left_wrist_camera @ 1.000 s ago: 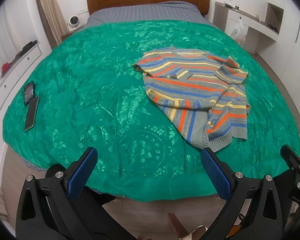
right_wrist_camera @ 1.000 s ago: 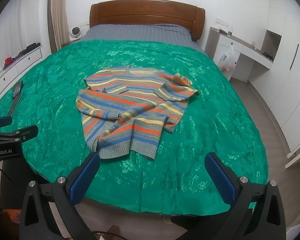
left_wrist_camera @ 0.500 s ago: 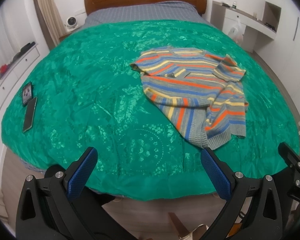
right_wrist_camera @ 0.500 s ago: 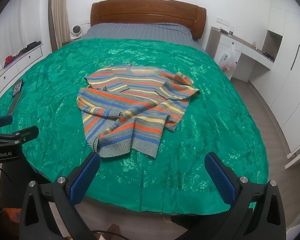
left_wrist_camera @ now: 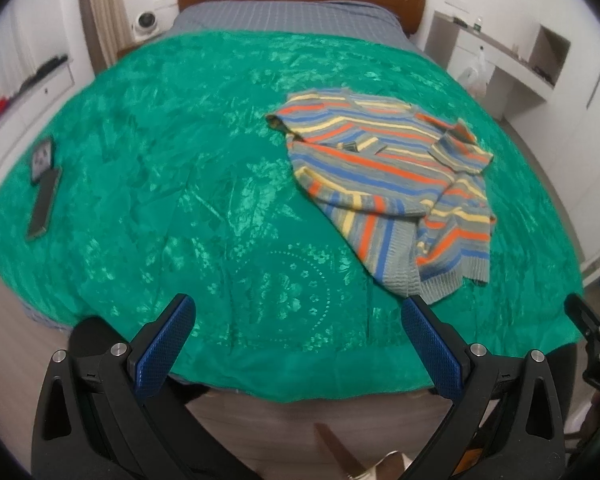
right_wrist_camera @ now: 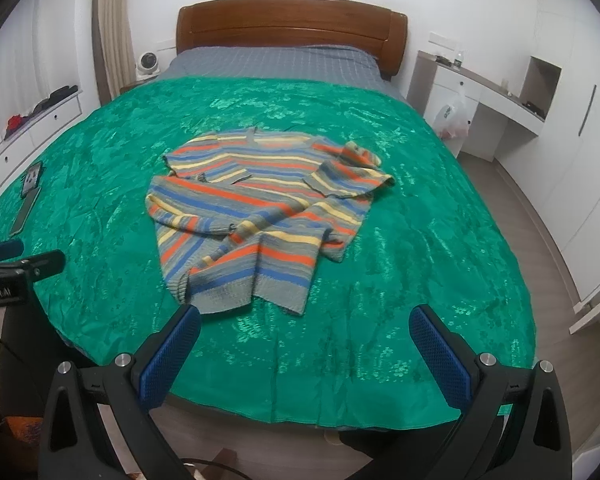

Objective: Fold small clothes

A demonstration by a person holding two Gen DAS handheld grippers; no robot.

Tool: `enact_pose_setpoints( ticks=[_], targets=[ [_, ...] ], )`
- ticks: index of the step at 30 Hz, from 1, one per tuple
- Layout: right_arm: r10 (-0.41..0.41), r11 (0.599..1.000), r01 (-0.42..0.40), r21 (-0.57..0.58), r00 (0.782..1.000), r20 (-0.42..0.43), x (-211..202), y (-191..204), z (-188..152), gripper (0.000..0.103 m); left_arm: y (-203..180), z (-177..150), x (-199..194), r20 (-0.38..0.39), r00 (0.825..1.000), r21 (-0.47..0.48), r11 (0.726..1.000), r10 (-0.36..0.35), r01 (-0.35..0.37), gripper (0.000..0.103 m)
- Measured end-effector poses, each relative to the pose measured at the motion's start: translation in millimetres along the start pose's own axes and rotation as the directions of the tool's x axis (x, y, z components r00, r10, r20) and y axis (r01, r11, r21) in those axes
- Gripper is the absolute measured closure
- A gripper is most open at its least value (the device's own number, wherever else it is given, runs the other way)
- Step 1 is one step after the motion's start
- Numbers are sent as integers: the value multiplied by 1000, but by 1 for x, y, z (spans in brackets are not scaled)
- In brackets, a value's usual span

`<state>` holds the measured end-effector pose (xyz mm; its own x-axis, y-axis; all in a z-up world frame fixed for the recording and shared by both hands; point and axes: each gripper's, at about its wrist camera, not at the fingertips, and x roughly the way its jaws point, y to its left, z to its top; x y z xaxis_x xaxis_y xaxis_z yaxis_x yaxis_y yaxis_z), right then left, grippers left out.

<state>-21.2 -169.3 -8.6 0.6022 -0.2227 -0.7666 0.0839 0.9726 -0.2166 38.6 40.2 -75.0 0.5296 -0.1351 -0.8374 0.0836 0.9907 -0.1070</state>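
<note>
A green bedspread (right_wrist_camera: 420,240) with a shiny floral pattern is covering most of the bed, with grey bedding (right_wrist_camera: 272,64) and a wooden headboard (right_wrist_camera: 292,28) showing at the far end. A striped sweater (right_wrist_camera: 256,216) is lying roughly in the middle of the spread, nearer the foot. It is knitted in grey with orange, blue and yellow bands, and it is sitting rumpled: both sleeves are lying folded in across the body, and the ribbed grey hem is bunching unevenly at the near edge. Two phones (left_wrist_camera: 44,184) are resting end to end near the spread's left edge, well apart from the sweater. The left gripper (left_wrist_camera: 296,344) is hovering over the foot of the bed with its blue-padded fingers spread wide and holding nothing. The right gripper (right_wrist_camera: 304,356) is doing likewise, jaws apart and empty, just short of the sweater's hem.
</note>
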Motion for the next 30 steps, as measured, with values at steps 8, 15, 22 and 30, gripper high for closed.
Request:
enact_pose_setpoints(
  ticks=[8, 15, 22, 30],
  targets=[
    [74, 997, -72, 26, 995, -69, 68, -37, -12, 0, -32, 8, 51, -72, 987, 110, 982, -145, 152, 1],
    [380, 915, -347, 206, 913, -148, 174, -56, -8, 30, -43, 41, 62, -71, 976, 67, 975, -207, 211, 1],
    [544, 824, -494, 279, 826, -144, 159, -59, -24, 95, -12, 23, 61, -83, 988, 73, 988, -127, 133, 1],
    [426, 891, -373, 257, 884, -193, 114, -85, -66, 95, -61, 64, 125, -198, 938, -25, 959, -283, 284, 1]
  ],
)
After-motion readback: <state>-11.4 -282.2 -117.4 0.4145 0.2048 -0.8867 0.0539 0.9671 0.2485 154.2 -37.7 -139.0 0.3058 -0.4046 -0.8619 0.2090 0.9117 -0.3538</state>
